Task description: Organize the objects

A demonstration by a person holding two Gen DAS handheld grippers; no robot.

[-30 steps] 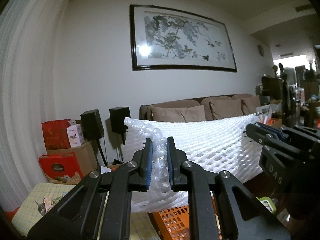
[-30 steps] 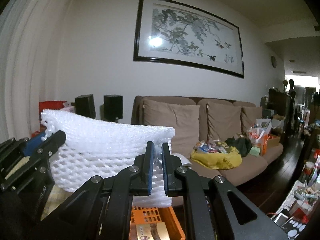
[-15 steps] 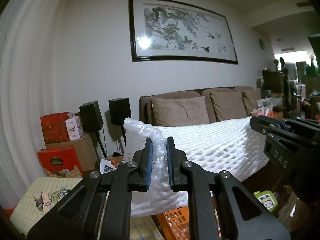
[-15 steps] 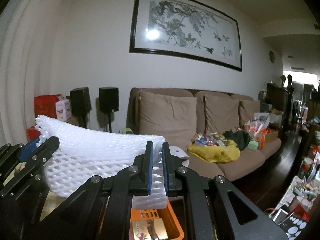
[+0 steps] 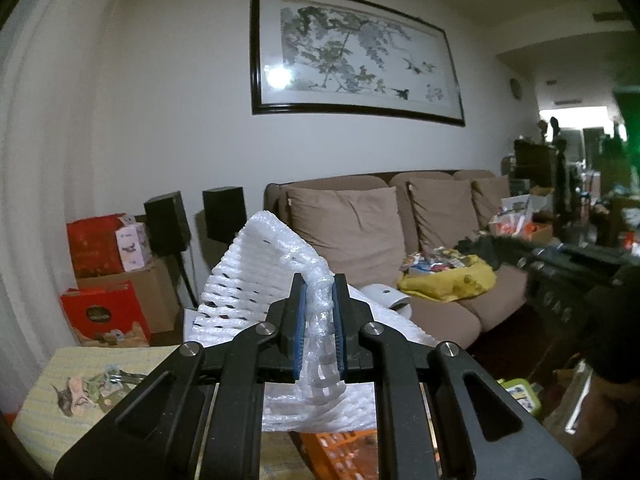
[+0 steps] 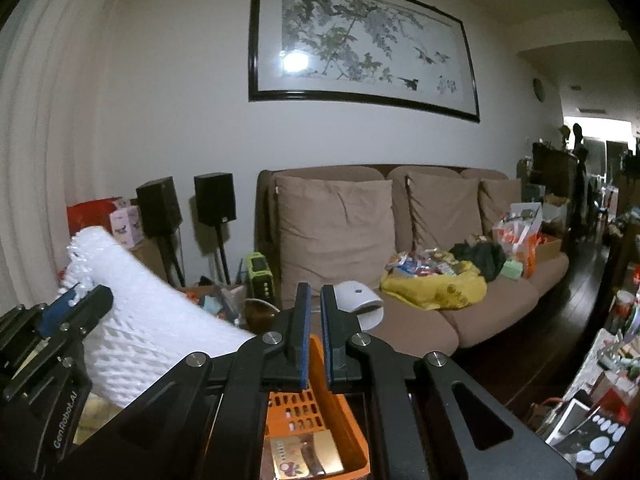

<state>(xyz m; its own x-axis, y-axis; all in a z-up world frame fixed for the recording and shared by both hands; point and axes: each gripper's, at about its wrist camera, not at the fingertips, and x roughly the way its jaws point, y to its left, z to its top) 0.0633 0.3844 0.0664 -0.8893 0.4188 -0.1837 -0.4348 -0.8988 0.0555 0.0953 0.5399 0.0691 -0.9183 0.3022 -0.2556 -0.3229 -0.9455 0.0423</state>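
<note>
A white foam net sheet [image 5: 256,280] hangs bunched from my left gripper [image 5: 319,284], which is shut on its crumpled edge. In the right wrist view the same sheet [image 6: 152,320] droops at the left, below the left gripper [image 6: 80,304]. My right gripper [image 6: 315,292] is shut with nothing between its blue pads; through the narrow gap only the sofa and the basket show. It stands apart from the sheet, dark and blurred at the right [image 5: 560,268] of the left wrist view. An orange slotted basket [image 6: 320,412] with flat packets inside sits under both grippers.
A brown sofa [image 6: 440,320] faces me, with a yellow cloth, snack packets and a white device [image 6: 360,300] on its seat. Two black speakers [image 6: 214,200] and red boxes [image 5: 96,244] stand at the left. A yellow checked cloth [image 5: 48,400] covers the near surface.
The foam sheet was stretched between both grippers; it has come out of the right gripper and now hangs folded from the left one. The right gripper has drawn away to the right.
</note>
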